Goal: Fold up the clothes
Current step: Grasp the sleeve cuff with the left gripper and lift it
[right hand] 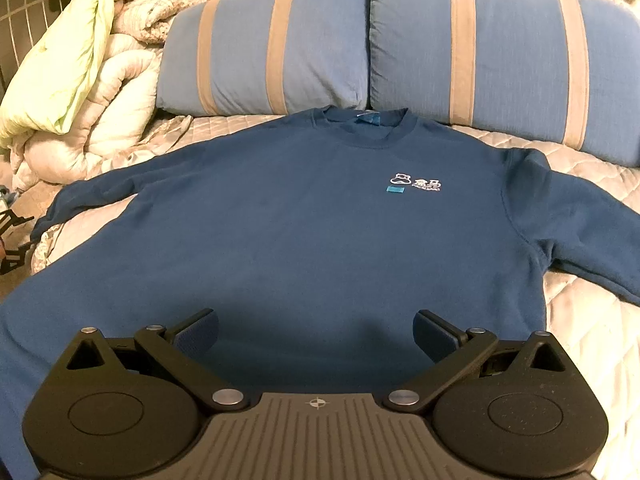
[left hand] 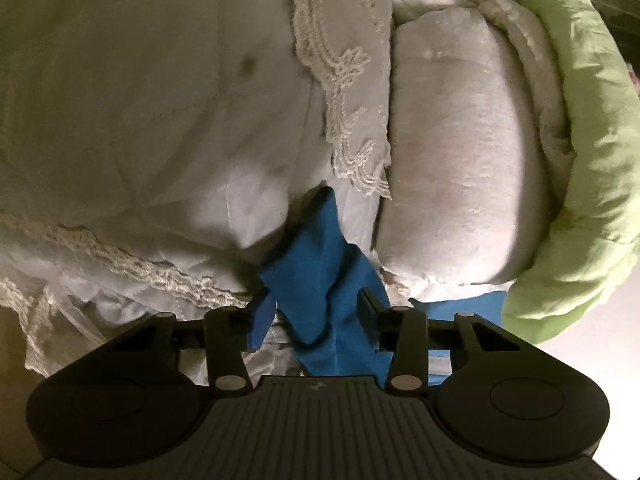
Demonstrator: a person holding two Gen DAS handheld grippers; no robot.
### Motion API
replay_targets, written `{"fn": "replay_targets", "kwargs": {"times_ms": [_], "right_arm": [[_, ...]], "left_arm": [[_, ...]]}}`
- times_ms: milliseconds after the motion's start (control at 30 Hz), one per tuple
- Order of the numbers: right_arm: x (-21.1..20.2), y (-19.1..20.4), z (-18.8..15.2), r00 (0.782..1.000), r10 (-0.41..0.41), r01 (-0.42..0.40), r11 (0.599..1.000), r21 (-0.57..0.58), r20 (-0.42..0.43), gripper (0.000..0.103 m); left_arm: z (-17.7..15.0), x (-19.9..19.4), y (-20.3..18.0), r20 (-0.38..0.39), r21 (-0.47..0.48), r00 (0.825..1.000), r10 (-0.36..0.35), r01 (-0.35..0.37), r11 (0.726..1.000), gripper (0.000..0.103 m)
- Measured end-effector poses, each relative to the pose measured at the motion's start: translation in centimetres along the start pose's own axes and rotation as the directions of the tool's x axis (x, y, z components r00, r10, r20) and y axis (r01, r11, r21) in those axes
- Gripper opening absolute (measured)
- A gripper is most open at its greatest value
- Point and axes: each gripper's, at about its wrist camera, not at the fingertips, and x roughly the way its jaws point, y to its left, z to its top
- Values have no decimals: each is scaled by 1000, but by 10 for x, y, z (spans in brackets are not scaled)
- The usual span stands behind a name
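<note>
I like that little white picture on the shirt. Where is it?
In the right wrist view, the white logo sits on the blue sweatshirt, right of centre, below the collar.
</note>
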Motion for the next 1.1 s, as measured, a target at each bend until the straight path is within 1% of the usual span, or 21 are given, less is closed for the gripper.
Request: {"fn": "replay_targets", "kwargs": {"times_ms": [67,133,167,200,267,300,367,400,433,533,600,700,733,800,833,900,967,1100], "right_arm": [[0,0,0,1000,1,-1,1000,1,-1,103],[0,0,0,1000,-1,1,1000,0,-1,103],[0,0,0,1000,-4,4,1000,-2,-1,103],[0,1,0,1000,-6,6,1000,-4,-1,103],[0,2,0,1000,-10,10,1000,-8,-1,103],[0,2,0,1000,-11,11,1000,-9,0,103],[0,2,0,1000,-10,10,1000,-7,0,103],[0,2,0,1000,-8,8,1000,-5,0,103],[0,2,0,1000,-7,7,1000,-3,0,103],[0,1,0,1000,-4,4,1000,-1,-1,103],[0,0,0,1000,-2,2,1000,0,-1,103],[1,-2,0,1000,3,-3,1000,2,-2,103],[1,-2,0,1000,4,-4,1000,4,-2,103],[0,-3,0,1000,8,-8,1000,8,1,103],[0,-4,0,1000,9,-9,1000,10,4,103],[-2,-4,-1,1000,11,-11,1000,14,10,103],[-2,-5,-1,1000,15,-16,1000,20,12,103],[-2,-4,-1,1000,16,-17,1000,17,13,103]], "left_arm": [[-1,6,1,-13,-15,1000,-1,0,1000,44],[-3,12,1,-4,-31,1000,-5,4,1000,43],[-4,15,1,1,-38,1000,-6,6,999,37],[-4,18,-2,3,-30,1000,11,-11,999,24],[-4,24,-12,11,10,997,73,-73,997,13],[-3,26,-19,14,35,995,100,-100,994,8],[0,29,-42,16,129,986,163,-164,978,8],[2,29,-57,24,190,983,182,-184,964,7],[5,28,-75,36,259,979,199,-201,945,7],[13,21,-128,76,403,974,216,-228,887,7],[20,13,-164,95,473,975,202,-223,852,7],[27,-3,-212,100,557,986,131,-164,814,7],[26,-8,-226,103,590,989,103,-144,794,7],[18,-12,-238,117,647,989,94,-148,748,7],[13,-12,-238,129,672,985,112,-169,720,7],[11,-7,-228,140,667,977,161,-213,713,7],[15,-2,-208,144,623,965,218,-259,738,7],[14,8,-173,162,562,945,285,-326,760,7]]}}
